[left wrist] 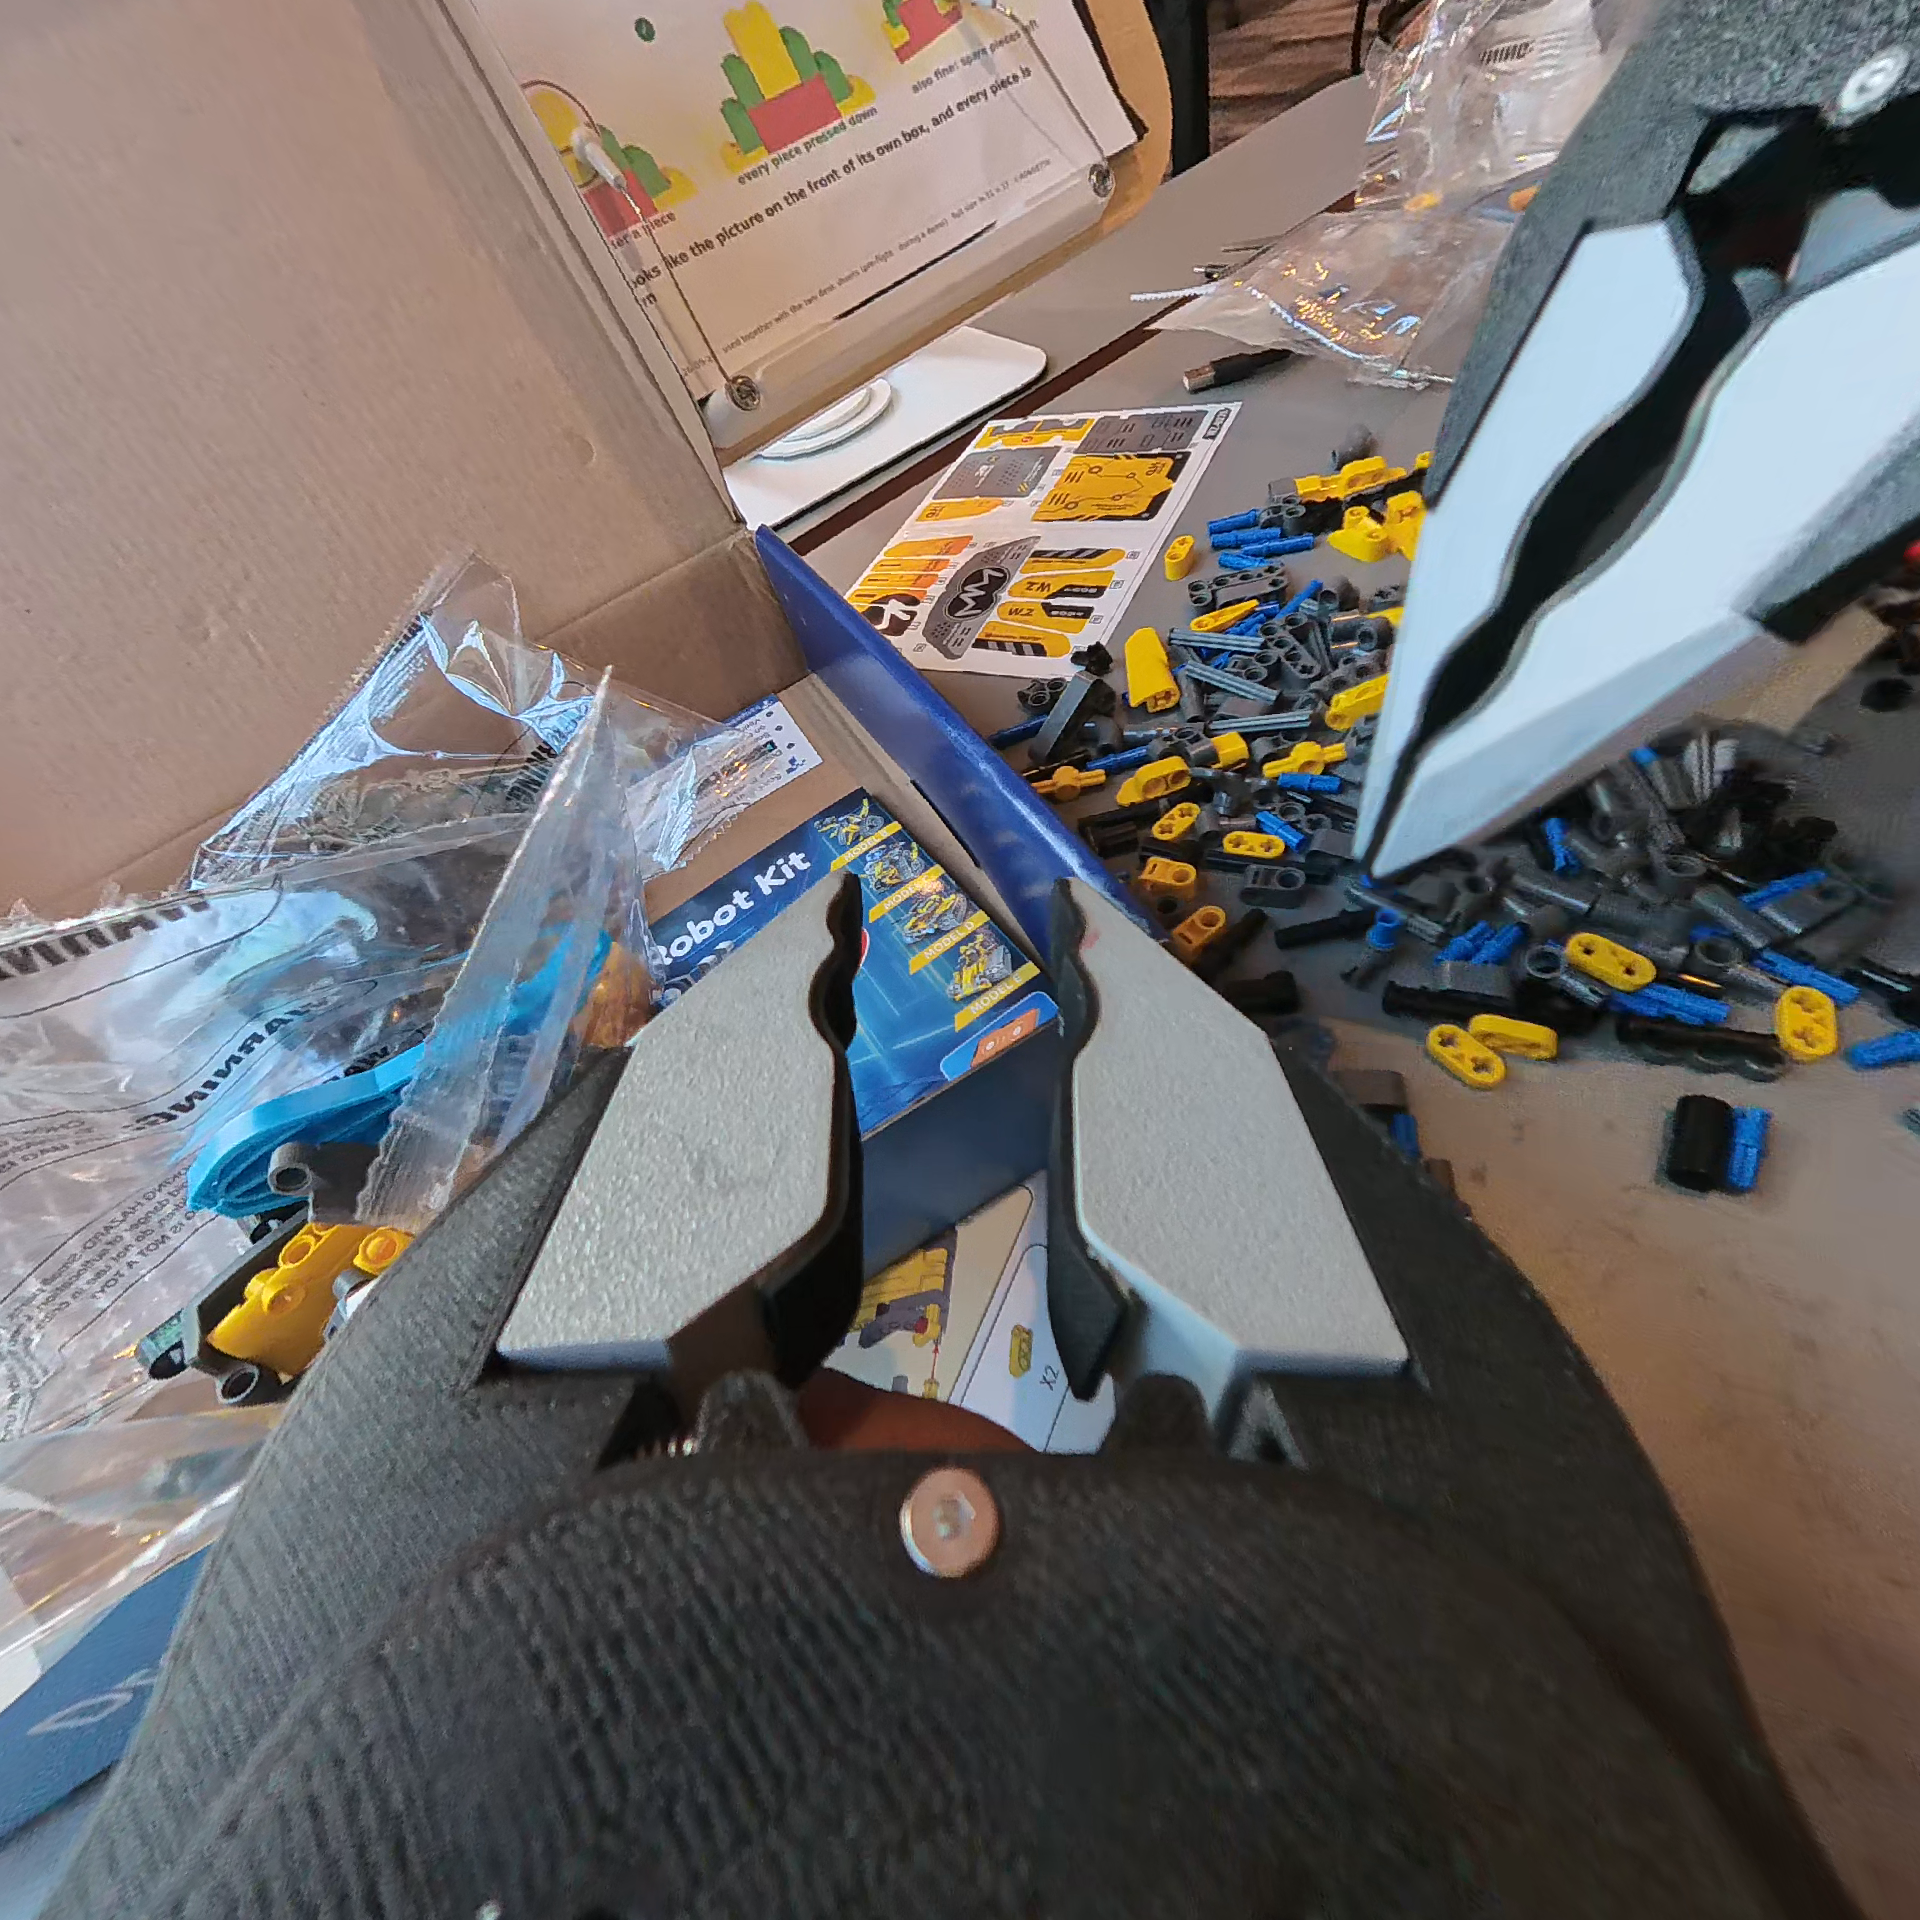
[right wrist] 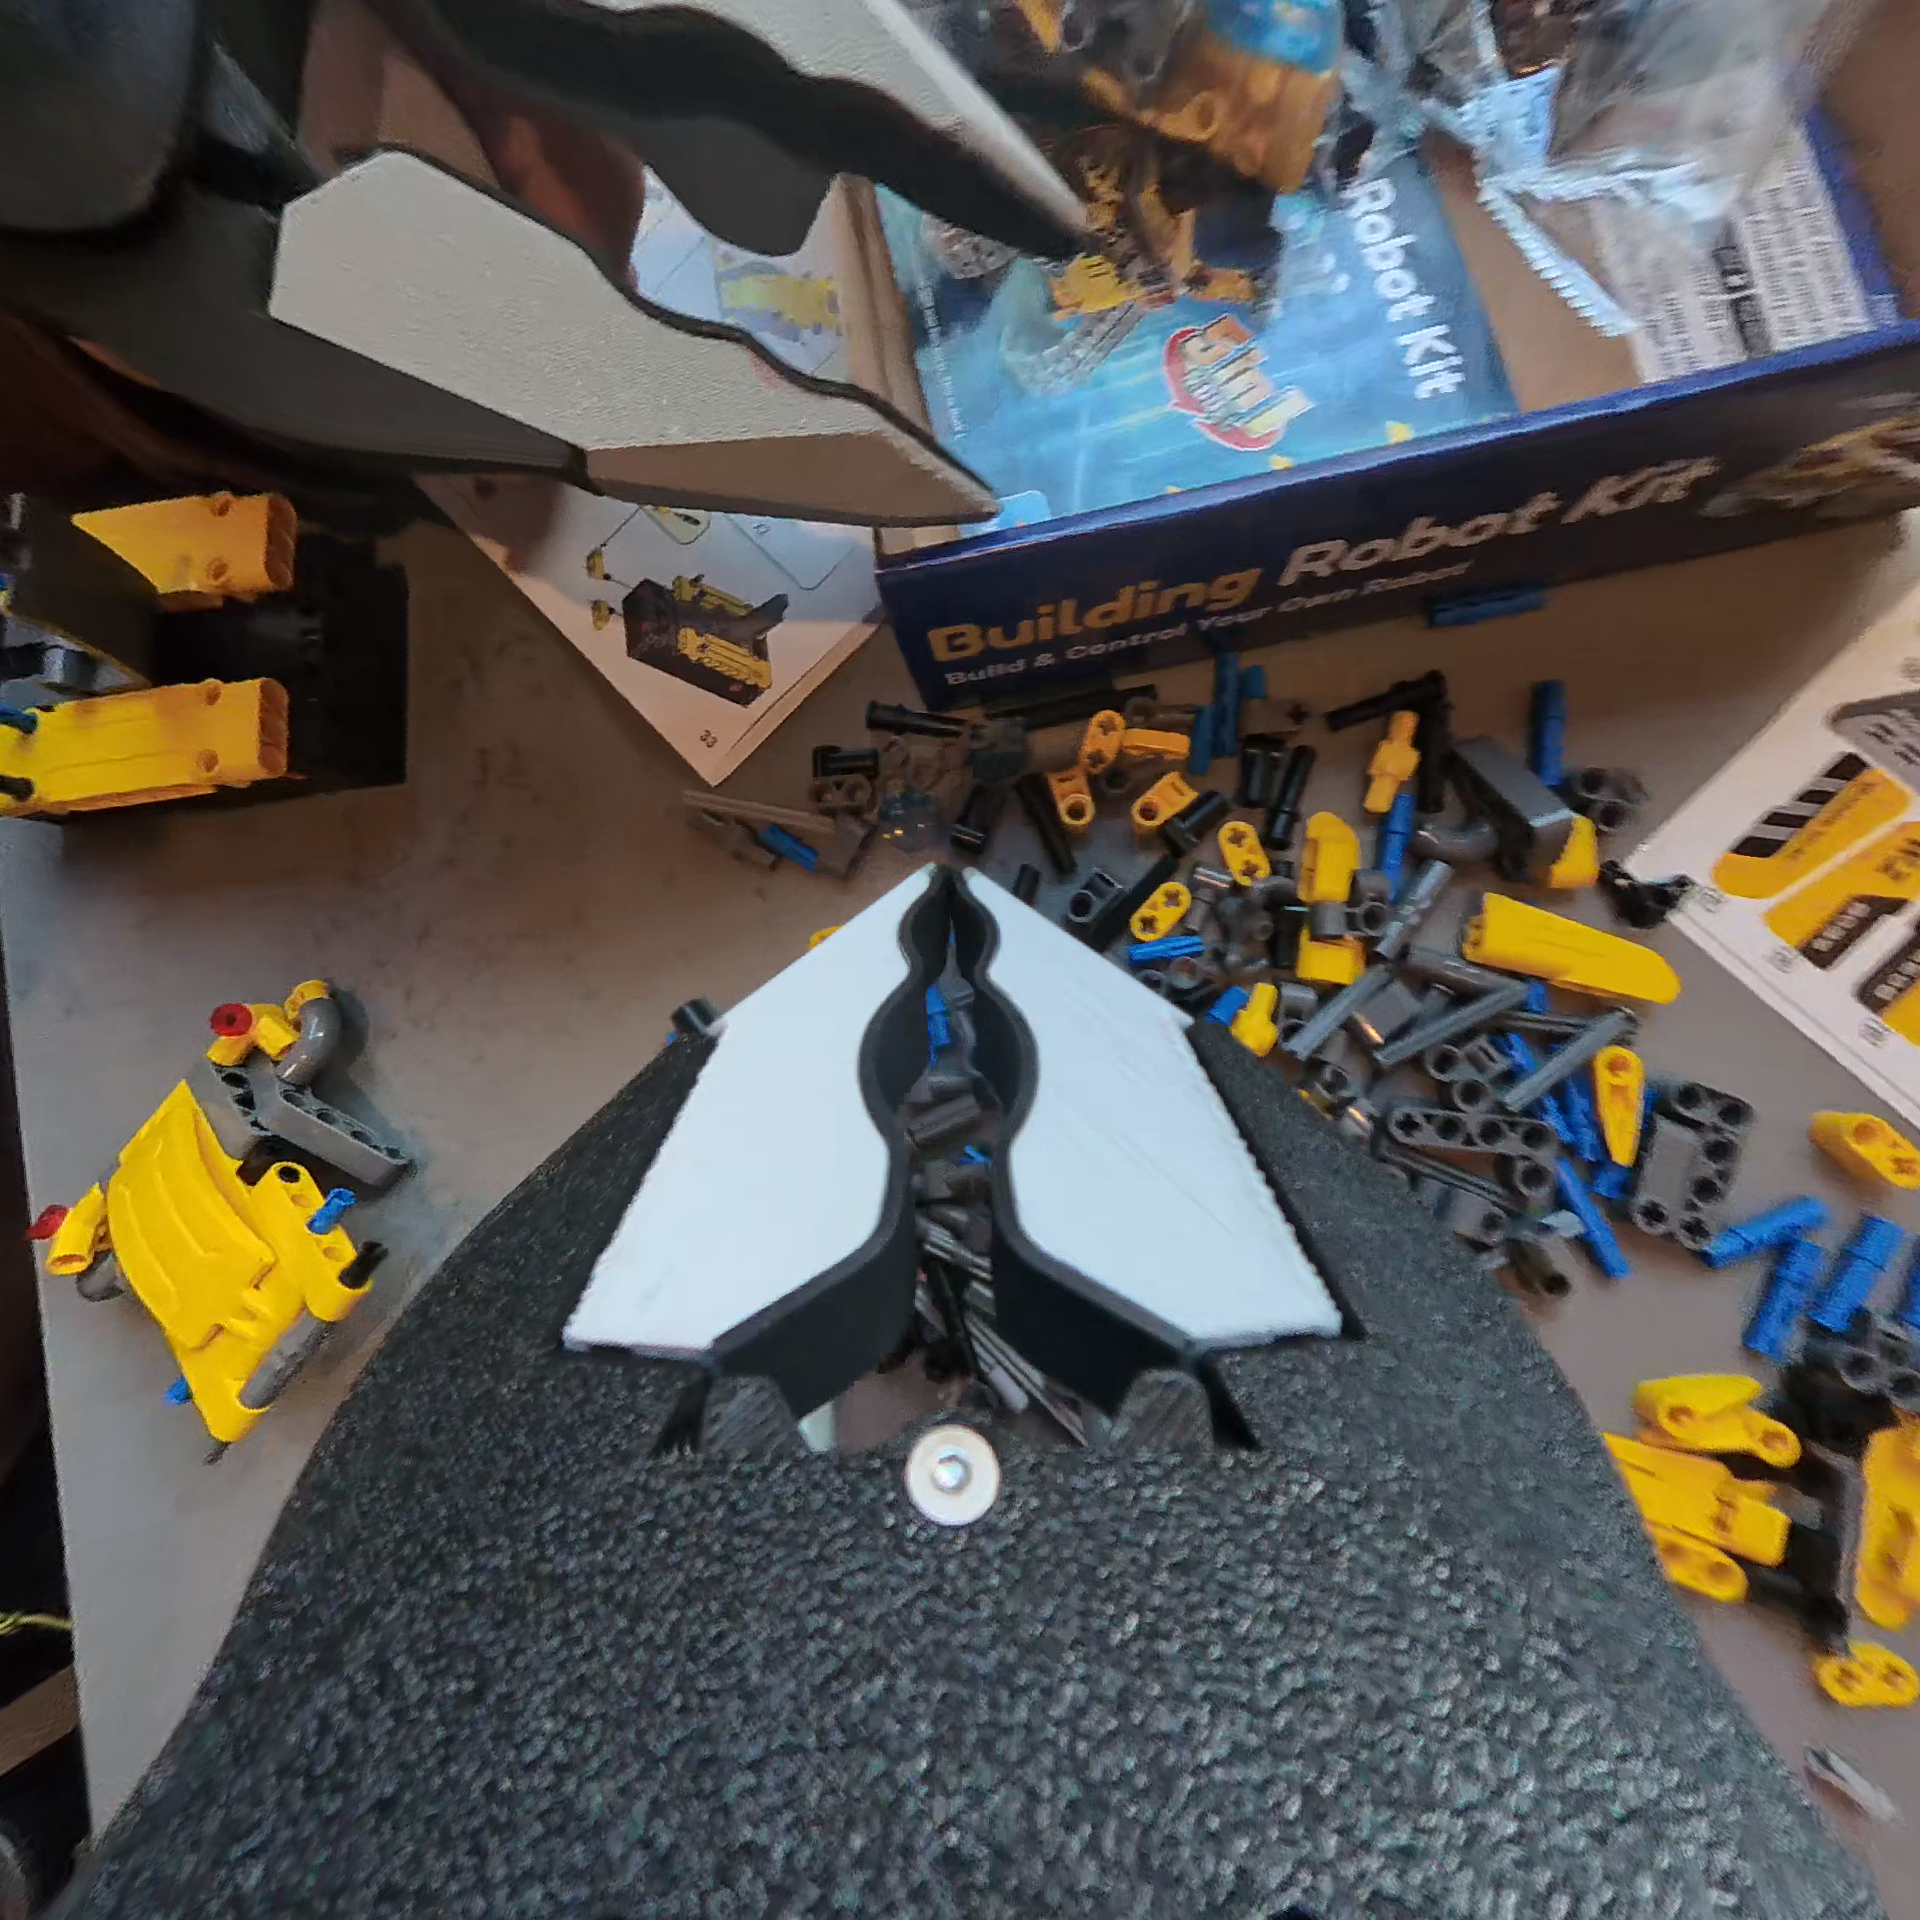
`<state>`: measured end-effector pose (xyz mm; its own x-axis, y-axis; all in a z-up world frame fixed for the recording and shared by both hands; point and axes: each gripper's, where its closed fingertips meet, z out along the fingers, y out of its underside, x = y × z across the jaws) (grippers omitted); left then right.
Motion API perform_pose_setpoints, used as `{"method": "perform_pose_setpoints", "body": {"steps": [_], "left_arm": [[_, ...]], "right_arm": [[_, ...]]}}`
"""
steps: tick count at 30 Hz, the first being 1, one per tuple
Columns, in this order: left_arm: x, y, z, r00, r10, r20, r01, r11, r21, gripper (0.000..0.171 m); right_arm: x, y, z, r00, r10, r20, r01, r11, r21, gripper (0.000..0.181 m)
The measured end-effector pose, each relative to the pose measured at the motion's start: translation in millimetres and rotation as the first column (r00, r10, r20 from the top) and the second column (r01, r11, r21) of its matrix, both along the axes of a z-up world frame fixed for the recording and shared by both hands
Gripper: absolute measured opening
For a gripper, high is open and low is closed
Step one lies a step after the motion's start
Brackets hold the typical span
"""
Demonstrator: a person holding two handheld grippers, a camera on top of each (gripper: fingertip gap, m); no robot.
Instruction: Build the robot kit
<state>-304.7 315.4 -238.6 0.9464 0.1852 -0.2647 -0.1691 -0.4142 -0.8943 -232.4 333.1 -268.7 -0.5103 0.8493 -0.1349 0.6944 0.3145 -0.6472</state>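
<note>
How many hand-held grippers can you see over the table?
2. The left hand-held gripper is open over the blue box's corner; the right hand-held gripper is shut above the loose parts pile. No others show.

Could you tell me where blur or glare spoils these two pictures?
Left wrist view: glare on the plastic bags; the right gripper is slightly smeared. Right wrist view: the box and left gripper at the top are blurred; loose pieces stay fairly sharp.
</note>
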Motion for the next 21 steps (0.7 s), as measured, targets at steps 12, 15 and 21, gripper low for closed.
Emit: {"method": "perform_pose_setpoints", "body": {"steps": [12,15,21], "left_arm": [[2,0,-1,1.000,-0.004,-0.001,0.004,1.000,-0.002,0.034],[2,1,-2,1.000,-0.004,-0.002,0.004,1.000,-0.006,0.034],[1,0,-1,1.000,-0.001,0.001,0.001,1.000,-0.002,0.034]], "right_arm": [[41,-16,-28,0.962,0.176,0.207,-0.168,0.984,-0.055,0.000],[37,-16,-32,0.965,0.165,0.206,-0.164,0.986,-0.023,0.000],[27,-10,-19,0.983,0.118,0.142,-0.111,0.992,-0.053,0.000]]}}
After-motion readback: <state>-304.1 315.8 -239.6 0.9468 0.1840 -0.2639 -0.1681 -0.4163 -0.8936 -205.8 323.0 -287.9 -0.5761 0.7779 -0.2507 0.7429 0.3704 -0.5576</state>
